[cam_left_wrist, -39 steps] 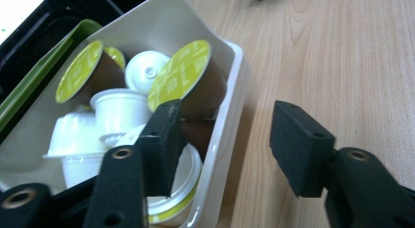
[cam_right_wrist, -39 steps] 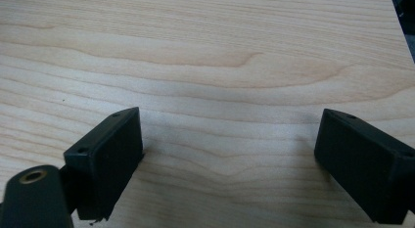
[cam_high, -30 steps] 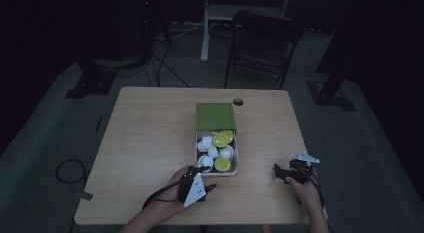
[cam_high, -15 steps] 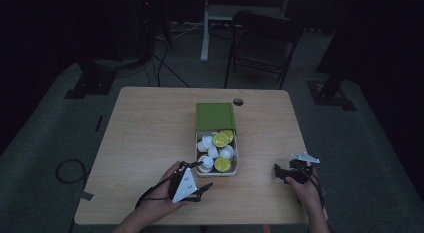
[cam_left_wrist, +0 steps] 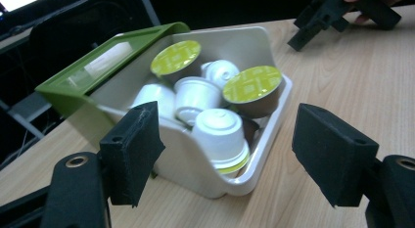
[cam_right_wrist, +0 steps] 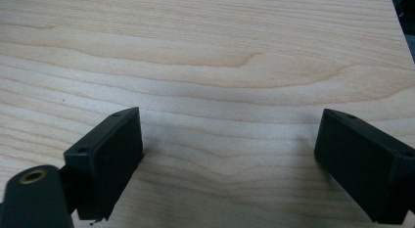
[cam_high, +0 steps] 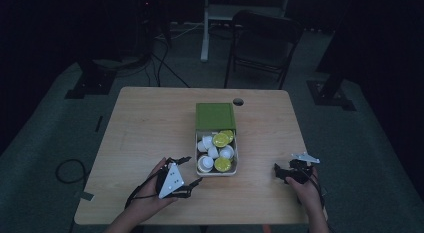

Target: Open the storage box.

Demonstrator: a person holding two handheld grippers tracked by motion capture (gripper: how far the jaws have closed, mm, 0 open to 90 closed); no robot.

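1. Nearest, the left gripper (cam_high: 189, 172) has just been opening; its jaws stand wide with nothing between them, just beside the box (cam_high: 216, 169).
2. Only the left gripper view makes the capsules (cam_left_wrist: 218, 131) clear; the green lid (cam_left_wrist: 100, 64) cuts off some.
3. Farther right, the right gripper (cam_high: 281, 171) stands wide over the bare table (cam_right_wrist: 205, 52).

High view dim, murky surroundings; both gripper views brighter, near jaws soft-focused, faint shadows.
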